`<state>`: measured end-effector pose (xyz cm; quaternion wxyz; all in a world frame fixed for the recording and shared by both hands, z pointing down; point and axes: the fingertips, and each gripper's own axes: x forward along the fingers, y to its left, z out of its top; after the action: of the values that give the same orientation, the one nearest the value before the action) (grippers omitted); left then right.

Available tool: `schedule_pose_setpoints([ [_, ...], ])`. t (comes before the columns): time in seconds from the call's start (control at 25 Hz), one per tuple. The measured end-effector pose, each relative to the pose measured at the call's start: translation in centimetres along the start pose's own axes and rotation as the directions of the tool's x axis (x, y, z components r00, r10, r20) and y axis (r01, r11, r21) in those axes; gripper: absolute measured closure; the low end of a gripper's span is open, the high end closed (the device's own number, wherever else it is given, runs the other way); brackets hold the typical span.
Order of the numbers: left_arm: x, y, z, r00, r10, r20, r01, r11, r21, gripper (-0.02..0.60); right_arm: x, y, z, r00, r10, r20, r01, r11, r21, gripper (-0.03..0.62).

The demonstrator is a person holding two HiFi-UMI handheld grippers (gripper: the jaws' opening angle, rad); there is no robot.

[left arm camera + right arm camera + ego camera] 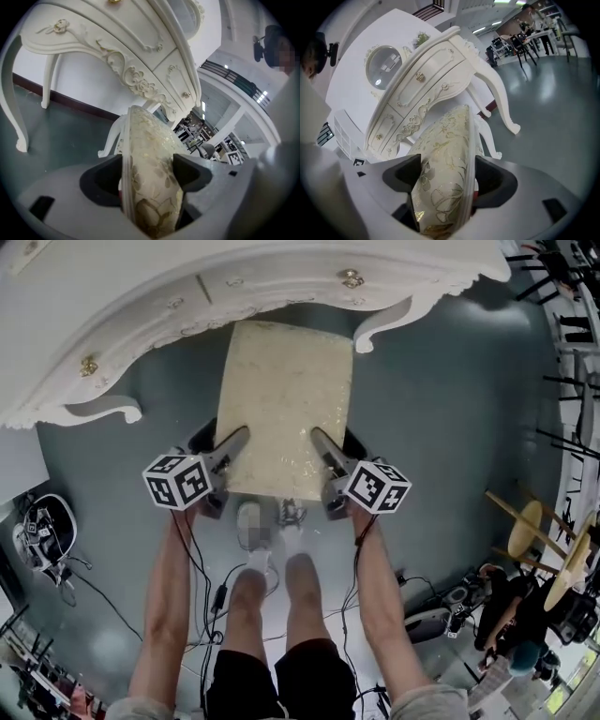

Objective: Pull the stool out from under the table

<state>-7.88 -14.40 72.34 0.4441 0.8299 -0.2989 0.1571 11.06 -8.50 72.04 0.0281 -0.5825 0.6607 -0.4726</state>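
Head view: the stool (286, 399) stands on the floor (450, 409), its far end just under the white table (122, 296). The left gripper (234, 442) and right gripper (323, 442) flank its near end.
Left gripper view: jaws clenched on the seat cushion's edge.
Right gripper view: jaws likewise grasp the cushion's edge.

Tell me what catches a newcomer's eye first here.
A cream, gold-flowered stool sits in the middle of the head view, its far end by the ornate white table. The left gripper and right gripper clamp its padded seat, one on each side.
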Motion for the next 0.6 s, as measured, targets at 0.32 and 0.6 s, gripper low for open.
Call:
schedule_pose_setpoints([
  [0.32, 4.9, -6.1, -1.9, 0.993, -0.083, -0.085, 0.089, 0.994, 0.070, 0.244, -6.5, -5.3, 1.2, 0.992, -0.083, 0.097, 0.077, 0.995, 0.065, 0.223],
  [0.6, 9.5, -12.0, -4.4, 0.974, -0.143, -0.175, 0.168, 0.977, 0.134, 0.243, -12.6, -10.5, 1.6, 0.971, -0.159, 0.177, 0.134, 0.981, 0.142, 0.223],
])
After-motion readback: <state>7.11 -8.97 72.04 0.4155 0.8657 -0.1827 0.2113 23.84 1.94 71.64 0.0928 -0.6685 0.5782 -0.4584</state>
